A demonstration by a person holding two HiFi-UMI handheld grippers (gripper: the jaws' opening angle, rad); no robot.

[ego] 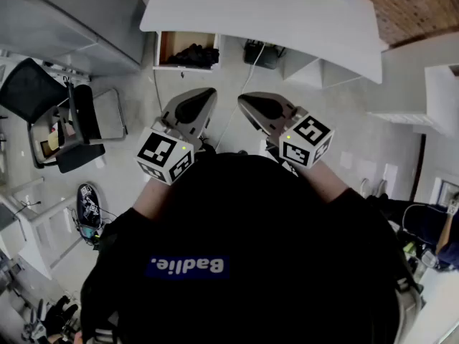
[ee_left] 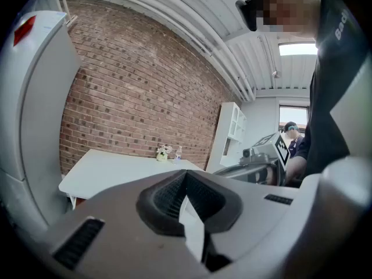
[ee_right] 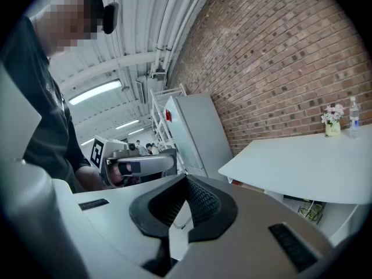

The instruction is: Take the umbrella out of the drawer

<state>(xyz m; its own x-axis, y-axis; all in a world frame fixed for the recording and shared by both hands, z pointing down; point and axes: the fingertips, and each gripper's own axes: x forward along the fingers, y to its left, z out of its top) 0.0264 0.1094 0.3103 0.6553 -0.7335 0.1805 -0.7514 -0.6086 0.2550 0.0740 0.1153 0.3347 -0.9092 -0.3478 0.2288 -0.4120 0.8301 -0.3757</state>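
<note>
Wooden-lined drawer [ego: 172,45] stands open under the white table [ego: 287,13], well ahead of the left tongs [ego: 203,99]. The dark bundle [ego: 193,54] inside is probably the umbrella. The left tongs have jaws together, empty. Just beside them, the right tongs [ego: 251,104] match. Risk: jaws not spread before reaching in would shove the bundle deeper.

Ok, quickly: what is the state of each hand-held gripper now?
Left hand-held gripper: closed, holding nothing.
Right hand-held gripper: closed, holding nothing.
</note>
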